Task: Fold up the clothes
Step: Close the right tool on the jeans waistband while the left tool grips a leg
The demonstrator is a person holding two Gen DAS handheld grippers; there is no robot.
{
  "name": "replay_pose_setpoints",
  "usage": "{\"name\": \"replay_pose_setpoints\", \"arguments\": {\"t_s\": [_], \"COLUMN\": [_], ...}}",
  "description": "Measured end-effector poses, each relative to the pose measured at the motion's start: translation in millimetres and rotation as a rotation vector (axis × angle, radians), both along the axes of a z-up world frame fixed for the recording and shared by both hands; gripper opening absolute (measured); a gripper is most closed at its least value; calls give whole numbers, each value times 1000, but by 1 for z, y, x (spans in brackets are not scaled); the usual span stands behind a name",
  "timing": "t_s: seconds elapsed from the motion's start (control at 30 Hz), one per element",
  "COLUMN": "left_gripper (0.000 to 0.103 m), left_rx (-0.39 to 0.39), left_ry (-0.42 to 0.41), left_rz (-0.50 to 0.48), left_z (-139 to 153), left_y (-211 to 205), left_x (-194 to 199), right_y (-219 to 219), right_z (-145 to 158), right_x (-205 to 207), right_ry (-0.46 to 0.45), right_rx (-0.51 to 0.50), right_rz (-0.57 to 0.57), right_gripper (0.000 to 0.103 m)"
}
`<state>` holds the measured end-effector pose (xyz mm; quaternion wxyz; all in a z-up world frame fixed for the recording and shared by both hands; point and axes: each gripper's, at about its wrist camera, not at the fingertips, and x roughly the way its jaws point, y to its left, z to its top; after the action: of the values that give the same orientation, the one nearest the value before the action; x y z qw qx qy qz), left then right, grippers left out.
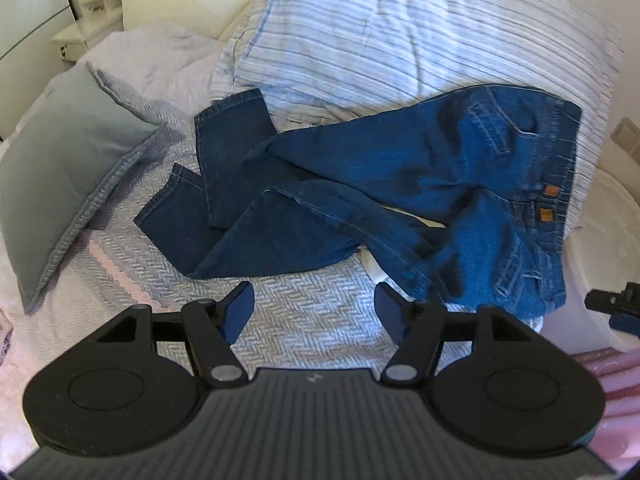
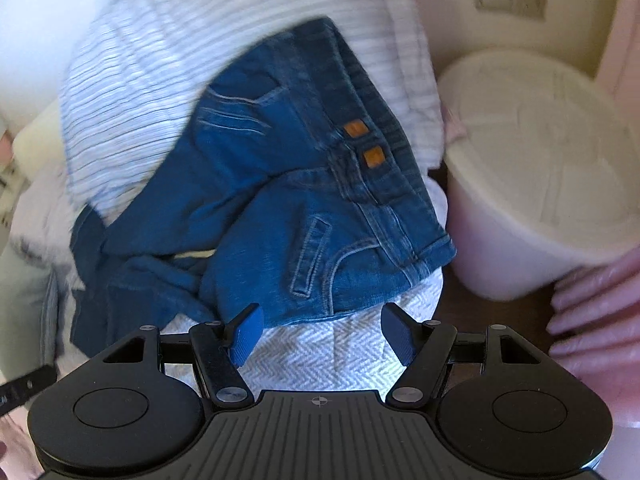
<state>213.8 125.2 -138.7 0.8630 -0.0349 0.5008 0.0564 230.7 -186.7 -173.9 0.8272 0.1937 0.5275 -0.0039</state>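
Right gripper (image 2: 322,330) (jaws apart) nears jeans (image 2: 304,216) waistband edge.

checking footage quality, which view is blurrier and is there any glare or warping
Right wrist view: motion blur smears the jeans and striped pillow; the white bin looks overexposed. Left wrist view: sharper, the jeans' seams are crisp. Both: fisheye bending and dark corners; each hand-held gripper stays in focus.
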Motion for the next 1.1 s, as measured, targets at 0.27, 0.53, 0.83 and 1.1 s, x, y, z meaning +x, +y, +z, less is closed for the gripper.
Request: {"name": "replay_pose_setpoints", "arguments": {"t_s": [0.27, 0.53, 0.83, 1.1], "left_gripper": [63, 63, 63, 63], "left_rx": [-56, -143, -253, -367], "left_ry": [34, 60, 56, -3], "left_rz": [20, 105, 254, 439], "left_z": [-39, -81, -123, -151], "left_y": [10, 29, 57, 89], "left_x": [46, 80, 111, 133], "right_y": [-31, -64, -98, -105], "right_z": [-55, -116, -165, -178], "right_x": [28, 34, 38, 40], "right_ry": [104, 217, 195, 101], "right_rx": [177, 363, 527, 628], "right_rz": [-182, -437, -687, -762], "right_gripper": [69, 69, 69, 68]}}
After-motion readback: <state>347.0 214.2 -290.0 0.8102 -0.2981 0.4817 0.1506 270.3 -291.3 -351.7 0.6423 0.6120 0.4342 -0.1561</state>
